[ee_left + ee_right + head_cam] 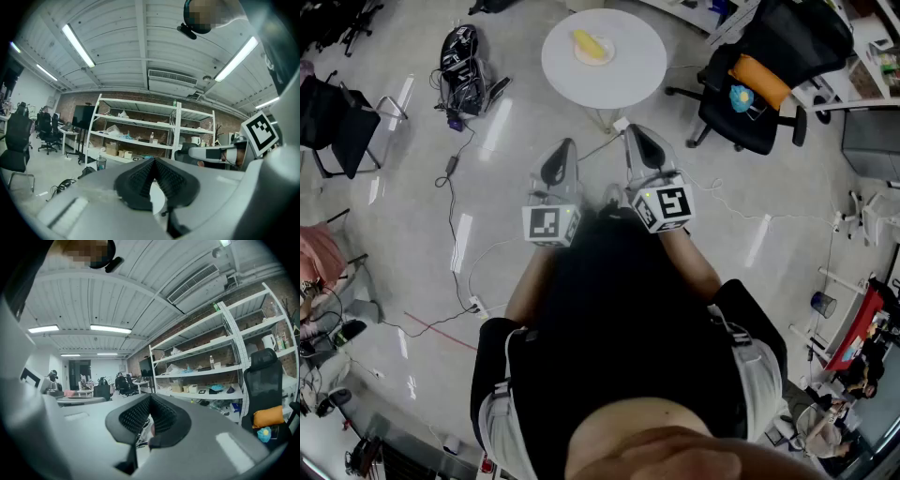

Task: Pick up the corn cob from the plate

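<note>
Flanking the table [630, 67] with corn cob [590, 43]: chair [773, 66], cables [451, 169] (left gripper [566, 148], right gripper [634, 133] jaws closed).

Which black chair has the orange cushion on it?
The black swivel office chair right of the round white table holds it; the black chair at the left edge shows none.

A yellow corn cob [590, 43] lies on a pale plate [603, 59] atop a white table [635, 71].
</note>
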The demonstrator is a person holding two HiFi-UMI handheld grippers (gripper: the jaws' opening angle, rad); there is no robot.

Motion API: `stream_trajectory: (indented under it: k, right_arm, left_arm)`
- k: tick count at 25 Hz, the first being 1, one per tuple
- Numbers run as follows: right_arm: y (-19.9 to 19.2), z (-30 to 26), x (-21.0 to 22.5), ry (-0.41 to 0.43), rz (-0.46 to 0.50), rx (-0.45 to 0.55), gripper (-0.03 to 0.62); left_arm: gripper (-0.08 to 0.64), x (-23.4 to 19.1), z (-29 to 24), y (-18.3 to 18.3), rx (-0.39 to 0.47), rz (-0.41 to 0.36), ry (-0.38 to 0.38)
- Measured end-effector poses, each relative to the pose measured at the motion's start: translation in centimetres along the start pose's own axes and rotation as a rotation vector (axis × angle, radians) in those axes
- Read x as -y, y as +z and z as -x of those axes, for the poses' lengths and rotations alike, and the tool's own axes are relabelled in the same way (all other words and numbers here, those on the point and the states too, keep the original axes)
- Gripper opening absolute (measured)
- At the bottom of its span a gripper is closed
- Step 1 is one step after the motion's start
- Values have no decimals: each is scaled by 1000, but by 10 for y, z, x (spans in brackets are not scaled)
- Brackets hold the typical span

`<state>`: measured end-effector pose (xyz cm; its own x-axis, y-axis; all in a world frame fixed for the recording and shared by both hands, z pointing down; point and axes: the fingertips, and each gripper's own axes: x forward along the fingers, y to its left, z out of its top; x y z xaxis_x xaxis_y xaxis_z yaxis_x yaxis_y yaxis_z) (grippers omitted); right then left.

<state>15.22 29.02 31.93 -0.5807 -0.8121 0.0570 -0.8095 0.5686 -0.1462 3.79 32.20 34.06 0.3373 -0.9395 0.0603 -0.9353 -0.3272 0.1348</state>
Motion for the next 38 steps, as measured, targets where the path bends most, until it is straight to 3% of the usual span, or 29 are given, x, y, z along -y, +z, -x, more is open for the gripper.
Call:
stream_trajectory:
  k: [9, 19, 26, 31, 38]
  right_arm:
    - [-2, -5, -9, 8, -10, -2, 8]
    - [-6, -9, -27, 2, -27, 3, 8]
    - [-16, -11, -39, -35, -16, -4, 8]
    - [-18, -16, -44, -47, -19, -8, 8]
    - [-23, -38, -36, -37, -12, -21, 8]
  left_arm:
    - [3, -7, 3, 4, -1, 15, 6]
    - [3, -21, 15, 3, 12, -19, -33]
    - [3, -36, 28, -6, -30, 48, -28]
    - [3, -44, 29, -6, -7, 16, -57]
    - [3, -53, 11, -12, -25, 30, -55]
